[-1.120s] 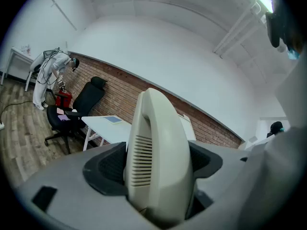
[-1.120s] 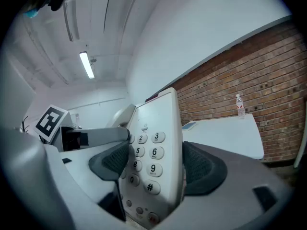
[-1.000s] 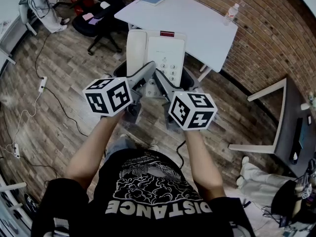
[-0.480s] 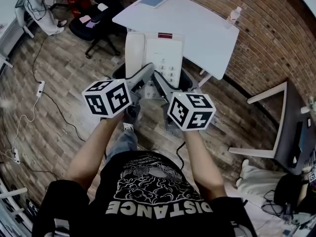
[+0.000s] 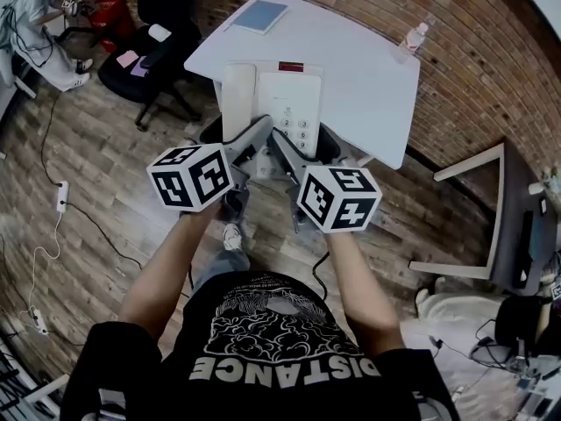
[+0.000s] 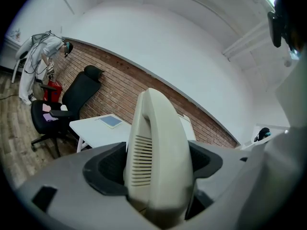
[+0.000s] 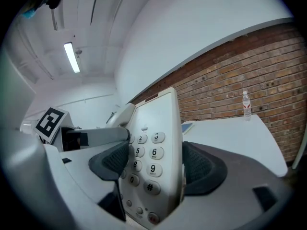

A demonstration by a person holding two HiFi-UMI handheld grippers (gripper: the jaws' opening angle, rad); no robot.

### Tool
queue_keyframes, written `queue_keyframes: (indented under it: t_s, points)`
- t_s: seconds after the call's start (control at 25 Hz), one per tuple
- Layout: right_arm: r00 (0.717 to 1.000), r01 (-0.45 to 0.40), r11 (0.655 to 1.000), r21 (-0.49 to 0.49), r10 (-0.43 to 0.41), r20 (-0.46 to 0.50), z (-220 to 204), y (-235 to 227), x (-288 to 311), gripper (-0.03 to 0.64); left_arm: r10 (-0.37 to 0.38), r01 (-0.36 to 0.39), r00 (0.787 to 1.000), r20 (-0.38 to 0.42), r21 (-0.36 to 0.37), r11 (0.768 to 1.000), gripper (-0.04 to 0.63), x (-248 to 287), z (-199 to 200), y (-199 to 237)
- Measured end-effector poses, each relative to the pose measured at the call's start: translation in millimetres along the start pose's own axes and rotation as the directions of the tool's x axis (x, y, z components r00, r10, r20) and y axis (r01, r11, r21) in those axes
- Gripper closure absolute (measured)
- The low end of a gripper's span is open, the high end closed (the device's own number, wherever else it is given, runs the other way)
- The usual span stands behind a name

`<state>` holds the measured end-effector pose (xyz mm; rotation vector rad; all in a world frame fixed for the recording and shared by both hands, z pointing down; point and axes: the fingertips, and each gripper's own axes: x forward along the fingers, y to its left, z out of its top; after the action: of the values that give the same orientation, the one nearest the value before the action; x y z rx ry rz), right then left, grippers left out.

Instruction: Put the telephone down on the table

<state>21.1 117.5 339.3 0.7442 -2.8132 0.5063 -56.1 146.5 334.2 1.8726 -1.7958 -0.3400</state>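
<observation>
Your left gripper [image 5: 254, 139] is clamped on the handset side of the cream telephone [image 5: 273, 103]. Your right gripper [image 5: 286, 147] is clamped on its keypad side, with the number keys showing between the jaws in the right gripper view. The telephone sits centre frame in the head view, held in the air, its far end overlapping the near edge of the white table [image 5: 364, 77].

Progress: it looks carried to the table but not set down. What's left is to move it forward over the top, lower it flat, and release both grips.

Around it:
- **Upper left:** a black office chair [image 5: 149, 51], well clear of your path.
- **Far side of the table:** a blue notebook [image 5: 260, 16].
- **Right corner of the table:** a water bottle [image 5: 414, 35].

The middle of the table is bare, so nothing blocks the landing spot.
</observation>
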Motion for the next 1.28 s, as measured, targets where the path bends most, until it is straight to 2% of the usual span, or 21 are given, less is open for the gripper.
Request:
queue_keyframes:
  t_s: [0.28, 0.68, 1.28]
  points:
    - [0.996, 0.088, 0.996, 0.013, -0.088, 0.013, 25, -1, 59, 0.270, -0.077, 0.077, 0.996, -0.046, -0.005, 0.997, 0.218, 36, 41, 43]
    - [0.982, 0.188, 0.981, 0.044, -0.189, 0.022, 34, -14, 113, 0.270, -0.158, 0.158, 0.981, -0.112, -0.015, 0.987, 0.218, 80, 62, 85]
    - [0.944, 0.315, 0.942, 0.114, -0.324, 0.067, 42, -80, 130, 0.270, -0.265, 0.272, 0.942, -0.206, 0.004, 0.962, 0.218, 159, 56, 77]
